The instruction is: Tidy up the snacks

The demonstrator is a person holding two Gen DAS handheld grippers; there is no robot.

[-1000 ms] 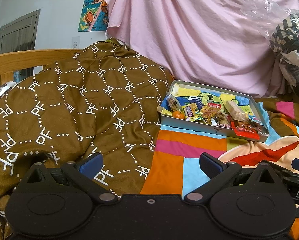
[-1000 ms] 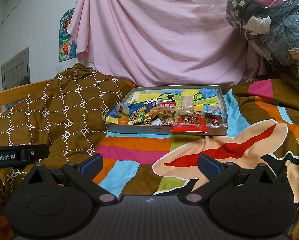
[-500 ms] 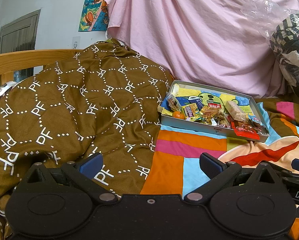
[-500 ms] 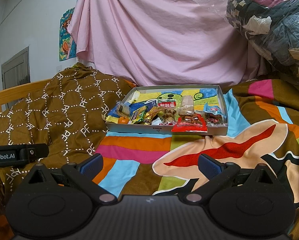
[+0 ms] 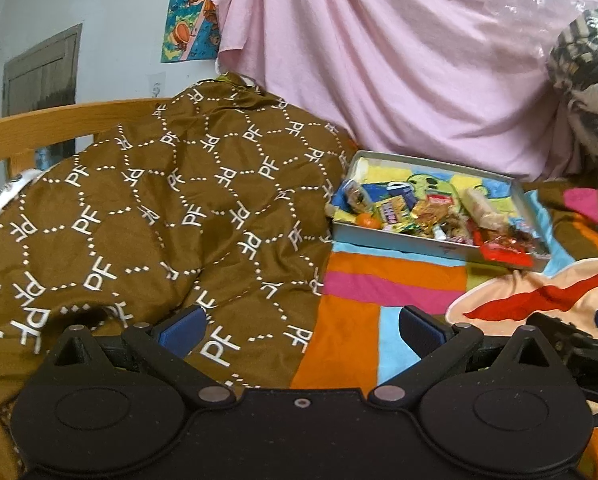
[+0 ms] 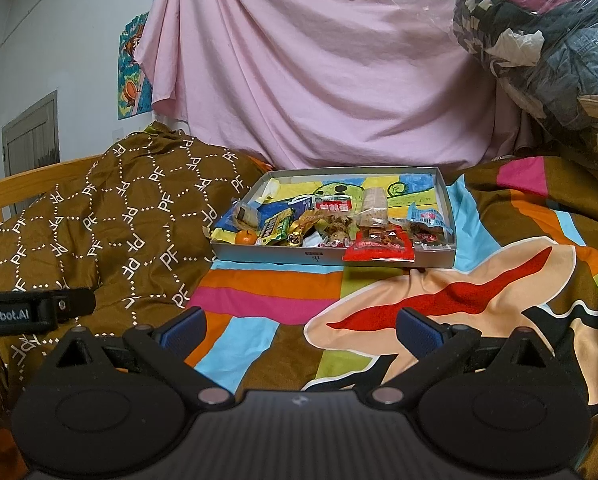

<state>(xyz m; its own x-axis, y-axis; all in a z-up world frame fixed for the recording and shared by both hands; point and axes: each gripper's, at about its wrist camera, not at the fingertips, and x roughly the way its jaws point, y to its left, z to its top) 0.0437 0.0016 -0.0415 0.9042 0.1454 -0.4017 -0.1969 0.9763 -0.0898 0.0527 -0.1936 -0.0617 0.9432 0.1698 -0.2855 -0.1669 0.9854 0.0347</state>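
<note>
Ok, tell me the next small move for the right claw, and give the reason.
Probably ease the right claw forward toward the red packet that hangs over the near wall of the tray. Both claws are open and hold nothing, the left claw too, and all snacks lie crowded at the tray's near end. That packet is nearest and sits on top.
</note>
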